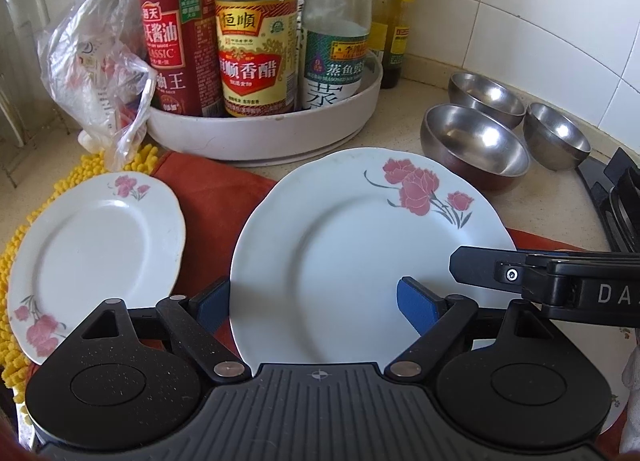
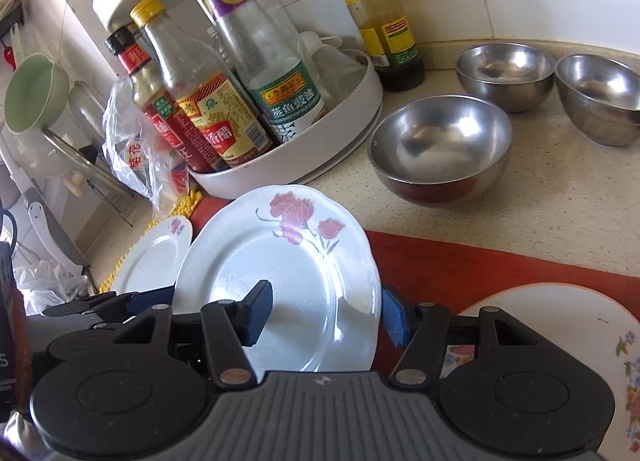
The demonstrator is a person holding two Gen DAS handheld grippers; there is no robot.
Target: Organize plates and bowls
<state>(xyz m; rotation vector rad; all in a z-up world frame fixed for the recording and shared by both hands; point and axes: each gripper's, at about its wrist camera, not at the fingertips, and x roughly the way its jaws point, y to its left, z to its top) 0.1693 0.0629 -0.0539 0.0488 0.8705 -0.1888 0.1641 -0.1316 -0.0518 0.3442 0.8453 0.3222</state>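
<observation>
We hold the big plate [image 1: 360,245] between our two grippers. The left gripper [image 1: 308,307] straddles its near-left rim: one blue pad [image 1: 416,311] lies over the plate's face and the other is below the edge, with a wide gap, so these fingers look released, not yet clamped. In the right wrist view the right gripper [image 2: 324,317] also straddles the rim, one pad on the face, one outside; the plate looks tilted up there, but whether it is squeezed we cannot tell.

The small plate [image 1: 96,253] lies flat to the left, just beside, on the yellow mat [image 1: 12,245] and red cloth [image 1: 208,189]. So the left hand is nearer to it, and we judge stacking goes leftward.

Three steel bowls [image 1: 476,145] stand apart at the right rear. The bottle tray [image 1: 260,133] crowds the back.
</observation>
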